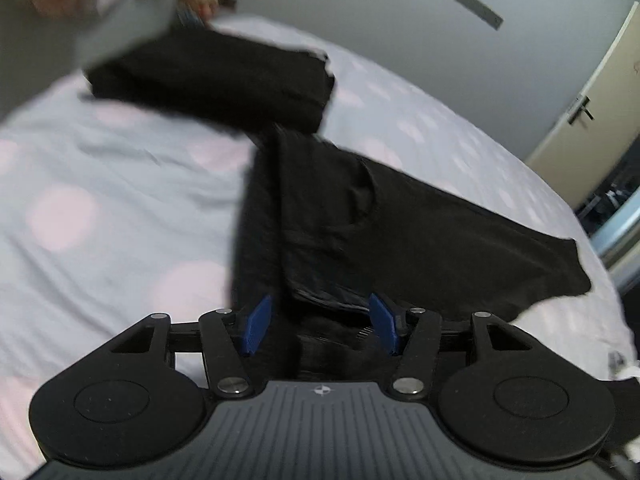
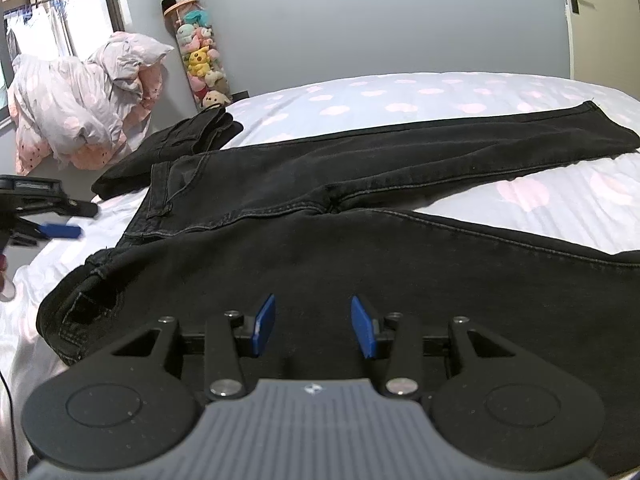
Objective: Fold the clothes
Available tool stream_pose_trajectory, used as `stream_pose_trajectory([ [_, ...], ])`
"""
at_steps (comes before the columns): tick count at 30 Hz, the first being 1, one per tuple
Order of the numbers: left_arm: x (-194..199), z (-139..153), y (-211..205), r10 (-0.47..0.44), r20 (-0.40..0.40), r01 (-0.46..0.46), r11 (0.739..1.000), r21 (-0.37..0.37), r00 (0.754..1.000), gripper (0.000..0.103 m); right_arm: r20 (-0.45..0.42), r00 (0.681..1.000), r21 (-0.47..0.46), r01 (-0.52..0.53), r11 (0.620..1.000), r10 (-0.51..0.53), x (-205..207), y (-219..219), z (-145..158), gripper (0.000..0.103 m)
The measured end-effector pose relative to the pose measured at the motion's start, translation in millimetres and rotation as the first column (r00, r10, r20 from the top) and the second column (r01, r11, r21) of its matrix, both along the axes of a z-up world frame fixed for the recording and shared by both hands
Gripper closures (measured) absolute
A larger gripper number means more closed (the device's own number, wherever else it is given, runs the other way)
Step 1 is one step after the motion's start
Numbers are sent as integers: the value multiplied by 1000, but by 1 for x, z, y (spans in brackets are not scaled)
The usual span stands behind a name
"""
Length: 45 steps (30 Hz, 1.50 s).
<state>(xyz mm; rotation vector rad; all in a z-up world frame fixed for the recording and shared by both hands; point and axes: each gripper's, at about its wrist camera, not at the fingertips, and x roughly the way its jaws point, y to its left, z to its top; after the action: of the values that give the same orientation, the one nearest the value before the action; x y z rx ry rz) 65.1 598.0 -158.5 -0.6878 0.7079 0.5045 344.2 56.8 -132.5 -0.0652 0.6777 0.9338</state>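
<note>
Jeans point(image 2: 360, 184) spread on bed point(image 2: 440, 92). Right gripper point(image 2: 314, 328) half apart over denim, grip unclear. Left gripper point(image 1: 320, 326) half apart, black cloth between pads, grip unclear; at nine o'clock in right view.

Bed point(image 2: 400, 92) w/ a pale sheet, pink blotchy spots all over. Black jeans point(image 2: 360, 184) spread flat across it, legs running off to the right, waistband on the left. Just behind the waistband there's a folded black garment point(image 2: 168, 148), prob more denim, near the bed's far left edge.
</note>
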Motion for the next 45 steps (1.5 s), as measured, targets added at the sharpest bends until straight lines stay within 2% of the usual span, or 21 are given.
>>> stream_pose_trajectory([
  [2,9,-7,8,-5,-42,2,998,-58,999,38,-2,1000,9,0,1000,0,0,-1,1,57],
  [6,15,-22,14,-21,-50,11,984,-179,999,38,-7,1000,19,-6,1000,6,1,-2,1,57],
  [8,17,-32,11,-46,-73,29,976,-216,996,38,-9,1000,24,-9,1000,10,1,-3,1,57],
  [10,14,-40,11,-43,-59,28,971,-238,997,39,-15,1000,26,-10,1000,11,2,-2,1,57],
  [12,11,-47,12,-36,-40,24,966,-258,999,50,-19,1000,25,-12,1000,12,2,-2,0,57],
  [13,10,-49,11,-35,-8,32,966,-256,999,58,-20,1000,25,-12,1000,13,2,-2,0,57],
  [18,9,-43,-4,-53,25,56,989,-135,998,69,-21,1000,19,-13,1000,14,2,-1,0,57],
  [20,9,-30,-20,-81,30,82,996,-19,996,72,-23,1000,15,-8,1000,8,2,-1,0,57],
  [22,8,-13,-38,-115,29,111,986,123,993,72,-23,1000,10,1,1000,0,2,-1,-1,57],
  [23,9,-9,-45,-129,15,124,977,173,992,72,-25,1000,9,5,1000,-4,3,-1,-1,57],
  [24,10,-9,-49,-127,-12,127,974,188,992,72,-29,1000,8,8,1000,-7,3,-2,-1,57],
  [29,19,-38,-37,-102,-99,114,986,123,990,70,-38,999,5,14,1000,-14,5,-4,-2,57],
  [31,19,-50,-27,-82,-102,88,995,55,991,67,-42,999,5,17,1000,-17,5,-5,-2,57],
  [34,15,-59,-13,-49,-53,48,998,-30,997,66,-52,998,-1,25,1000,-25,7,-5,-3,57],
  [37,15,-56,-17,-71,-51,72,997,12,996,66,-57,998,-6,28,1000,-28,7,-5,-5,57],
  [39,13,-50,-18,-60,-40,61,998,10,997,64,-58,998,-10,28,1000,-28,8,-4,-5,57],
  [42,-1,-32,-21,-13,4,13,1000,24,1000,53,-59,997,-13,38,999,-39,9,-5,-5,56],
  [45,-16,-12,-30,23,-4,-23,993,117,1000,50,-69,995,-8,68,998,-69,12,-8,-5,57],
])
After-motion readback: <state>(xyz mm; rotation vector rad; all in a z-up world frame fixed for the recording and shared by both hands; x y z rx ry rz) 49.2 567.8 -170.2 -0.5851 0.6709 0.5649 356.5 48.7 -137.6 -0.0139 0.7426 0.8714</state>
